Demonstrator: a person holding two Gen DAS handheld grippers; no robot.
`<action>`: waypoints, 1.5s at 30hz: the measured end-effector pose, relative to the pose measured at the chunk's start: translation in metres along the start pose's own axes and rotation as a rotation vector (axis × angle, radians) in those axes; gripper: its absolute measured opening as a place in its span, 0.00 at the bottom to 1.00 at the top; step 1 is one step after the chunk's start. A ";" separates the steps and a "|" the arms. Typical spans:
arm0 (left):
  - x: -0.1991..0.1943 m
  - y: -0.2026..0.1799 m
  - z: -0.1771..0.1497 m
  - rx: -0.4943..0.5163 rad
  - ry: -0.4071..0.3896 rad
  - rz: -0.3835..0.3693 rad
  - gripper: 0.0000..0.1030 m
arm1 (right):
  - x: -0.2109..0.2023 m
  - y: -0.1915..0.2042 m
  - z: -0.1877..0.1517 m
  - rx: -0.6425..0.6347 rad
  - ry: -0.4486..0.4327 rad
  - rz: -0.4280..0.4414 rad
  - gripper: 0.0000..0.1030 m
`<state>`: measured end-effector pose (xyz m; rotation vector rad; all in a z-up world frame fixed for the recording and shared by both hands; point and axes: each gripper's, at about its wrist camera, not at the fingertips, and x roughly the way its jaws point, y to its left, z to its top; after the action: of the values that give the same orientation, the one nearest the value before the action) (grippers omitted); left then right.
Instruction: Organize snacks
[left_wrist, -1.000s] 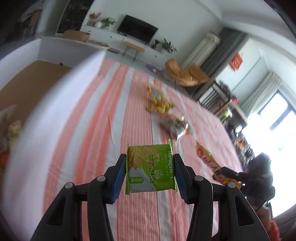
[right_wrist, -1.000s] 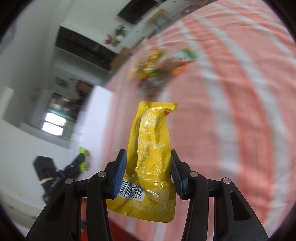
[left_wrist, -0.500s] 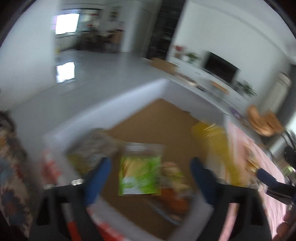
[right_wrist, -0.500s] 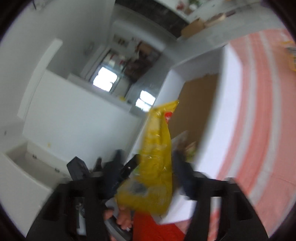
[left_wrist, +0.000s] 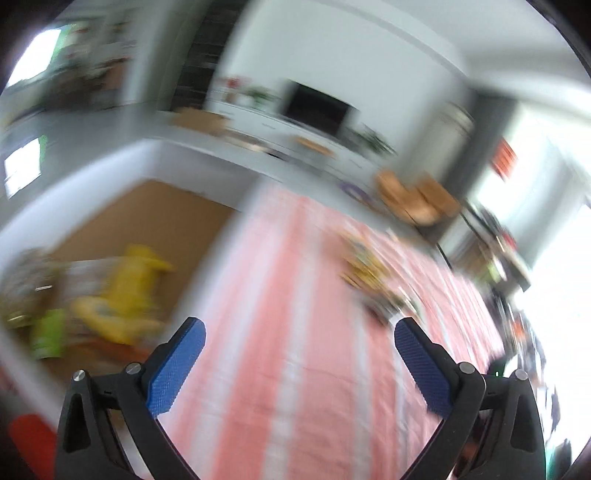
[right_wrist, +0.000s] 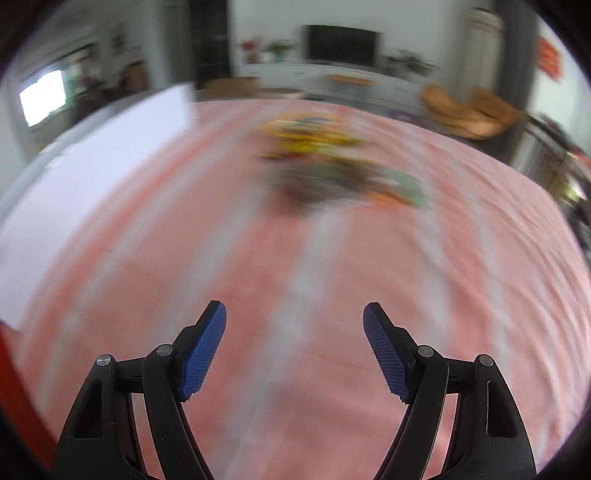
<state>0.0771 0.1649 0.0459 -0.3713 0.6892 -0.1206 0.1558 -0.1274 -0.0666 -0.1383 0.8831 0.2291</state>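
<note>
Left gripper (left_wrist: 300, 334) was opening, nothing between its jaws; green packet (left_wrist: 48, 334) it held earlier lay in the box (left_wrist: 162, 218). Right gripper (right_wrist: 294, 325) stood apart and empty, its yellow pouch (left_wrist: 127, 291) also in the box.

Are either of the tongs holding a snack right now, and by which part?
No. The left tongs are opening with nothing between the pads; the right tongs stand open and empty over the striped cloth.
</note>
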 end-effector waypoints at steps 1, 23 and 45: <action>0.014 -0.019 -0.010 0.052 0.036 -0.020 0.99 | -0.002 -0.021 -0.005 0.023 -0.003 -0.044 0.77; 0.189 -0.081 -0.096 0.347 0.265 0.201 1.00 | 0.002 -0.131 -0.028 0.256 0.052 -0.163 0.90; 0.188 -0.081 -0.097 0.347 0.264 0.202 1.00 | 0.002 -0.132 -0.028 0.256 0.052 -0.162 0.91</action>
<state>0.1601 0.0184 -0.1048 0.0506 0.9448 -0.0955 0.1690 -0.2605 -0.0823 0.0223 0.9404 -0.0394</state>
